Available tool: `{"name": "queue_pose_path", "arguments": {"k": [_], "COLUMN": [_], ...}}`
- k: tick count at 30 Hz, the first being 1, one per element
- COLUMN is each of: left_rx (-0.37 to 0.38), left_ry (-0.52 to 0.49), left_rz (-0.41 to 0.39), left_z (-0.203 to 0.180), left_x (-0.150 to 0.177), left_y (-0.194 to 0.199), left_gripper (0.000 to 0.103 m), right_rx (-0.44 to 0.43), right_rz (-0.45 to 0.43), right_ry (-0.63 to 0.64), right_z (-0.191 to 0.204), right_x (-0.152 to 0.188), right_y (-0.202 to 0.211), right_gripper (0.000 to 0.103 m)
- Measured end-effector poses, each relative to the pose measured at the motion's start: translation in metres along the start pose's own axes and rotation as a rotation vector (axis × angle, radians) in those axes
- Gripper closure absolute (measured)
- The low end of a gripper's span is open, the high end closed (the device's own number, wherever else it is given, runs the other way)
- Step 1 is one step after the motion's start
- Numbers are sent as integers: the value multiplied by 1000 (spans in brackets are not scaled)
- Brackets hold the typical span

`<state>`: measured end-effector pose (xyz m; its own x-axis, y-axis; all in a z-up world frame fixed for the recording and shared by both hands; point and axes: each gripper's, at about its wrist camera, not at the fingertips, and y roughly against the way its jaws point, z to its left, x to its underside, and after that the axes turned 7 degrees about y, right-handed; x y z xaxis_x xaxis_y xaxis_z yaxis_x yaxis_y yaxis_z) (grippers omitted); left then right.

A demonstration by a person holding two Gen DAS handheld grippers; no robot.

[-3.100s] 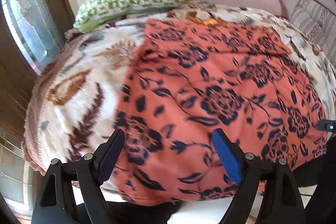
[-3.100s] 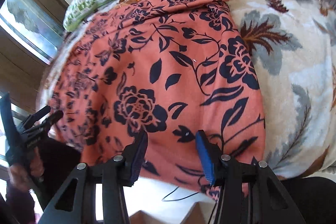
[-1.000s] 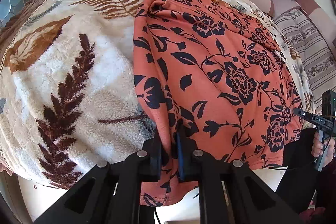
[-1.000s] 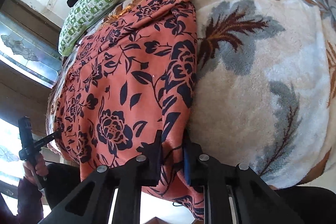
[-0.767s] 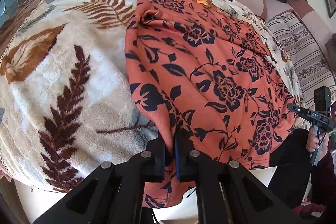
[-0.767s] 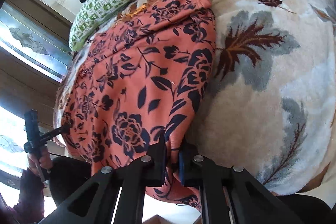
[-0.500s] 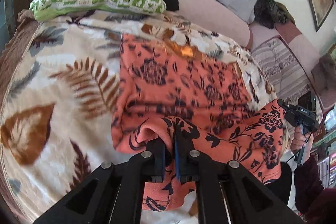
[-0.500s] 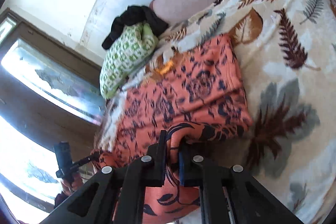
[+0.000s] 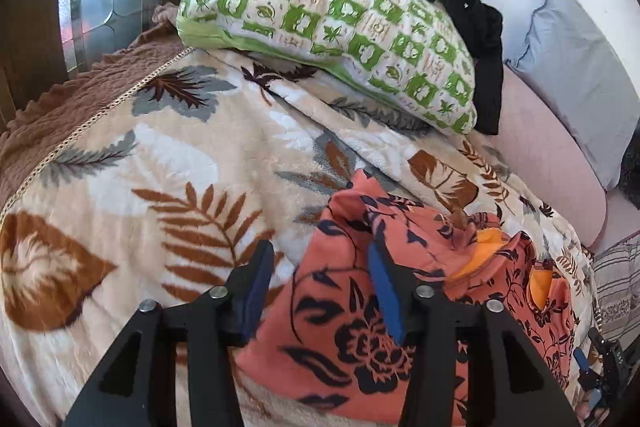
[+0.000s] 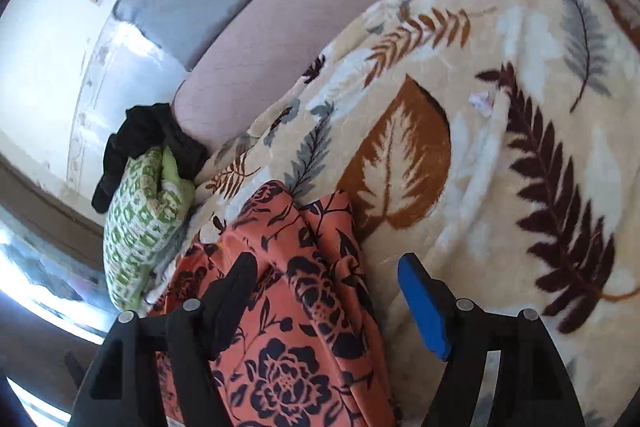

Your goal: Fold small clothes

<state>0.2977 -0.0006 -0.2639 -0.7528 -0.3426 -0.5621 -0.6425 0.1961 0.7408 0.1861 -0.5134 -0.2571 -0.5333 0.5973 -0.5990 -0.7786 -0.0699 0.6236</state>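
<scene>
Bed blanket (image 9: 168,163) carries the folded-over orange garment (image 9: 340,327), near the green pillow (image 9: 332,27). Left claw (image 9: 320,287) and right claw (image 10: 324,291) both opening, pads apart, cloth lying loose between them.

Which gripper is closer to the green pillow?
Left. The left gripper opens just short of the green checked pillow; the right gripper opens further along the orange floral garment.

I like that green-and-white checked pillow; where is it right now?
The green-and-white checked pillow lies at the bed's far end, upper centre in the left view, on the leaf-print blanket, under black clothing.
</scene>
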Motion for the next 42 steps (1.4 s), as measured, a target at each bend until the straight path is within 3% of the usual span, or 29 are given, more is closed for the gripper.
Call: {"name": "queue_pose_path", "arguments": {"k": [2, 5, 7, 9, 12, 14, 16, 18, 19, 23, 26, 28, 30, 32, 34, 36, 40, 42], "left_rx": [8, 53, 58, 63, 59, 37, 7, 43, 51, -25, -80, -88, -95, -110, -110, -93, -67, -29], "left_ry": [-18, -80, -132, -192, -161, -125, -78, -8, 23, 99, 133, 156, 174, 176, 180, 191, 159, 105], "left_rz": [-10, 55, 31, 60, 142, 105, 49, -1, -35, -182, -218, -221, -205, -181, -146, -104, -65, -45], "left_z": [-14, -40, -52, -62, -60, -55, -47, -34, -26, 2, 20, 29, 35, 38, 40, 41, 31, 15], "left_x": [23, 44, 54, 59, 55, 41, 23, 5, -3, -30, -42, -45, -48, -49, -50, -50, -46, -40], "left_y": [8, 1, -1, -12, -36, -39, -31, -16, -7, 23, 34, 38, 35, 30, 24, 18, 13, 12], "left_gripper": [49, 49, 49, 45, 42, 43, 42, 42, 42, 40, 39, 38, 38, 38, 38, 38, 38, 38], "right_rx": [-31, -44, 16, 103, 206, 348, 406, 343, 281, 18, -50, -36, -3, 2, 14, 10, 48, 71], "right_rz": [49, 175, 273, 339, 236, 176, 63, -27, -12, 317, 391, 392, 362, 275, 128, 59, 116, 140], "right_ry": [88, 262, 404, 506, 547, 386, 245, 285, 342, 621, 782, 810, 774, 641, 477, 381, 484, 519], "right_z": [27, 87, 119, 138, 146, 128, 121, 146, 163, 242, 295, 325, 347, 357, 352, 345, 320, 288], "right_x": [1, 21, 40, 49, 21, -16, -37, -37, -28, 51, 101, 111, 97, 59, 22, -1, 0, 13], "right_y": [-9, -44, -79, -118, -156, -172, -159, -138, -134, -151, -169, -194, -224, -248, -244, -229, -196, -168], "right_gripper": [30, 38, 45, 48, 49, 50, 50, 48, 48, 48, 49, 49, 49, 49, 48, 48, 48, 48]}}
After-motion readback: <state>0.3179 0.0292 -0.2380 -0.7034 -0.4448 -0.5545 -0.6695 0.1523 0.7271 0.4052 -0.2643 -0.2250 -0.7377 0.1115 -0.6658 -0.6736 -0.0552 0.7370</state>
